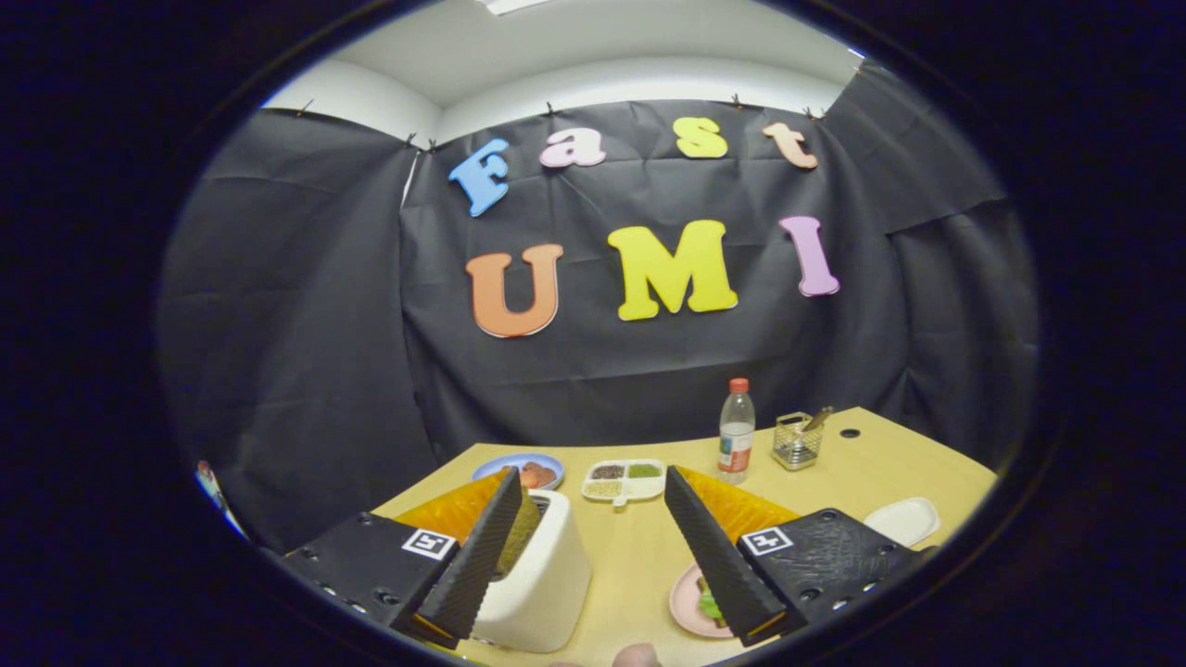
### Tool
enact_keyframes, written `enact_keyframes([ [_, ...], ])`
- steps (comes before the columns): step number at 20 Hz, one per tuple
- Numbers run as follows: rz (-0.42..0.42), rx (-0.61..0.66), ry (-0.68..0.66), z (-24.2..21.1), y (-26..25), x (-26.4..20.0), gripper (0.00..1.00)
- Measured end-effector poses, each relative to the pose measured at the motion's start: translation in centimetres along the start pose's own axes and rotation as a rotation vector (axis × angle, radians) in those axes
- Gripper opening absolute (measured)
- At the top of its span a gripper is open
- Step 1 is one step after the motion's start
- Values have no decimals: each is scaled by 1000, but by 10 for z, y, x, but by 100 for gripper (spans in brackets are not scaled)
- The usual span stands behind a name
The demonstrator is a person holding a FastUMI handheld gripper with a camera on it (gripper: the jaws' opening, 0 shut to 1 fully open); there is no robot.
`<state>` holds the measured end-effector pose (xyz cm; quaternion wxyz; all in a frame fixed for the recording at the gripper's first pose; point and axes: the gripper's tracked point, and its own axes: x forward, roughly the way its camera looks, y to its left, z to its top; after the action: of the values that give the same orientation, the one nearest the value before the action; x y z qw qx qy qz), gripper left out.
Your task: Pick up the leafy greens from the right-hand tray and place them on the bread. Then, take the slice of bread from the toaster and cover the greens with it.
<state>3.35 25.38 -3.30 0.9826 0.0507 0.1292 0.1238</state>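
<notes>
Beside spread fingers (593, 542), toaster's browned bread (519, 533).

The worktop (649, 556) is pale wood-yellow. The toaster (542, 584) is cream-white, the slice of bread (519, 533) in it olive-brown. At one o'clock of the toaster, a blue plate (500, 466). A pink plate (686, 602) carries leafy greens (710, 607). The divided dish (623, 482) is white with dark, green and tan fillings. The bottle (737, 431) is clear, red-capped. The small tray (903, 521) is white.
</notes>
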Motion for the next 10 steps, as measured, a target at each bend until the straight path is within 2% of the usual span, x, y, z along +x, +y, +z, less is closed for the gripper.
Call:
enact_keyframes([
  [7, 6, -40, 148, -51, 53, 38, 95],
  [10, 11, -26, 201, -63, 62, 48, 76],
])
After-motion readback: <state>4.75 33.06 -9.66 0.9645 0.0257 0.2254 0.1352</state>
